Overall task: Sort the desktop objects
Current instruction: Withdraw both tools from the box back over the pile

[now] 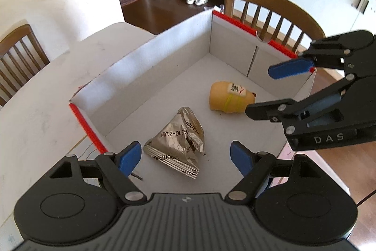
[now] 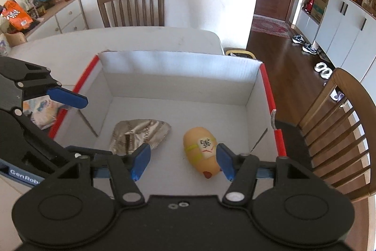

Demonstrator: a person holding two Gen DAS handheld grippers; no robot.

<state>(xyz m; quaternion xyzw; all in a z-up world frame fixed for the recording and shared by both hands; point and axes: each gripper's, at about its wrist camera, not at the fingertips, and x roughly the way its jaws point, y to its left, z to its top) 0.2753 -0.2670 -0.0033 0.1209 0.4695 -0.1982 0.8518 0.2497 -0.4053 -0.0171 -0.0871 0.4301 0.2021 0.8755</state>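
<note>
Left wrist view: left gripper hangs over the near end of the cardboard box, fingers spread wide, nothing between them. The foil snack packet lies flat on the box floor below, near the red-edged near-left wall. Looks dropped in, not gripped: no pad touches it. Crumpled, silvery-gold, "ZHOUSHI" print. The yellow squishy toy lies on its side further in, toward the right wall. Right gripper comes in from the right, above the toy, empty.

Right wrist view: right gripper fingers part open, toy seen between them but lower down, on the floor, pads clear of it. Toy is rounded, orange-yellow, white label with a black character, yellow band. Packet left of it, apart. Box sits on the white surface; another wrapped packet waits outside the left wall, likely next.
</note>
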